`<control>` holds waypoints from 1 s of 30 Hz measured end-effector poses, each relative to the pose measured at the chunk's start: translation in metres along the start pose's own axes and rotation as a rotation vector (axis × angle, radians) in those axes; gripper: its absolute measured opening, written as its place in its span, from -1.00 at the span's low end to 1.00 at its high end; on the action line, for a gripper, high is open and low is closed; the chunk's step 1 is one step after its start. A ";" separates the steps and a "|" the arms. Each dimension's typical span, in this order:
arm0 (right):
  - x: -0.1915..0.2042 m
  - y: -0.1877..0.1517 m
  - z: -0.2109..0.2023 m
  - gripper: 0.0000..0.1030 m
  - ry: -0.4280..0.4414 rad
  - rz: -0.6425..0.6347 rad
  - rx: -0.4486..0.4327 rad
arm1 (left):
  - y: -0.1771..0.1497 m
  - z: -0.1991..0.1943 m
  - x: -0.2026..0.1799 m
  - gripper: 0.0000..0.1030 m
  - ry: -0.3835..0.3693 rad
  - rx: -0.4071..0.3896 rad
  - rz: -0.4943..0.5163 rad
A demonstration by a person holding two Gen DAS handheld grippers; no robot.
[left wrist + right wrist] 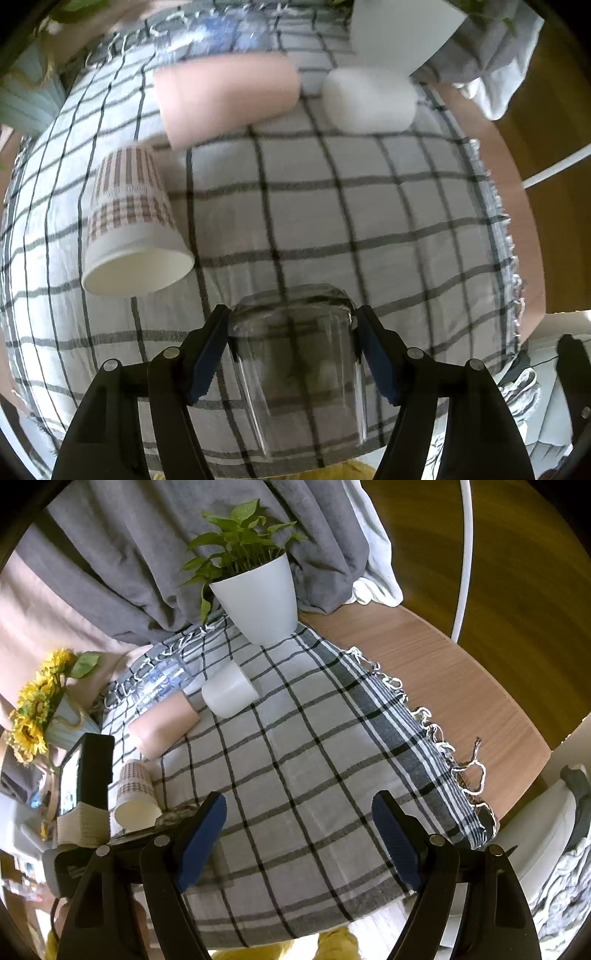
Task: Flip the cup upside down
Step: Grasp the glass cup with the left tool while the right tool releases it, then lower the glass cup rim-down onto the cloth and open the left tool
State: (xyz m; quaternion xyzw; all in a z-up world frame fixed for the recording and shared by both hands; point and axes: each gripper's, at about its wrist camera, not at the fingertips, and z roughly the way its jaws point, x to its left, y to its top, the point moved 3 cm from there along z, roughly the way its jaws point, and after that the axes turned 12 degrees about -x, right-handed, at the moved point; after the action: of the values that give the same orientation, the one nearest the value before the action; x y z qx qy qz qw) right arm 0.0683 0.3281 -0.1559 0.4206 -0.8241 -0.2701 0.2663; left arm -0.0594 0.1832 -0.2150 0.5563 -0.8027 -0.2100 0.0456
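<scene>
In the left wrist view my left gripper (291,325) is shut on a clear glass cup (295,365). The glass lies along the fingers with its thick base pointing away from the camera, above the checked cloth (332,206). A patterned paper cup (129,225) lies on its side to the left, mouth toward the camera; it also shows in the right wrist view (135,797). My right gripper (299,819) is open and empty above the cloth (314,746). The glass is hidden in the right wrist view.
A pink cup (225,99) and a white cup (369,101) lie on their sides at the far edge; both show in the right view (162,723) (229,692). A white plant pot (258,598) stands behind. Sunflowers (37,701) are at left. Bare wood table (461,686) lies right.
</scene>
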 end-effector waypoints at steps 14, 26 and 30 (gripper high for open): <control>-0.012 0.005 -0.010 0.58 -0.015 0.028 -0.033 | 0.022 -0.017 -0.035 0.32 -0.029 -0.179 0.127; -0.027 0.003 -0.012 0.58 -0.051 0.029 -0.037 | 0.032 -0.012 -0.061 0.31 0.047 -0.321 0.260; -0.030 0.001 -0.010 0.58 -0.063 0.028 -0.030 | 0.033 -0.011 -0.062 0.31 0.053 -0.322 0.267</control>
State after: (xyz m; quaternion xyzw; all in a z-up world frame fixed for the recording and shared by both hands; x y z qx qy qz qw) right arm 0.0897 0.3514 -0.1546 0.3964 -0.8336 -0.2920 0.2503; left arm -0.0613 0.2463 -0.1823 0.4357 -0.8241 -0.3127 0.1825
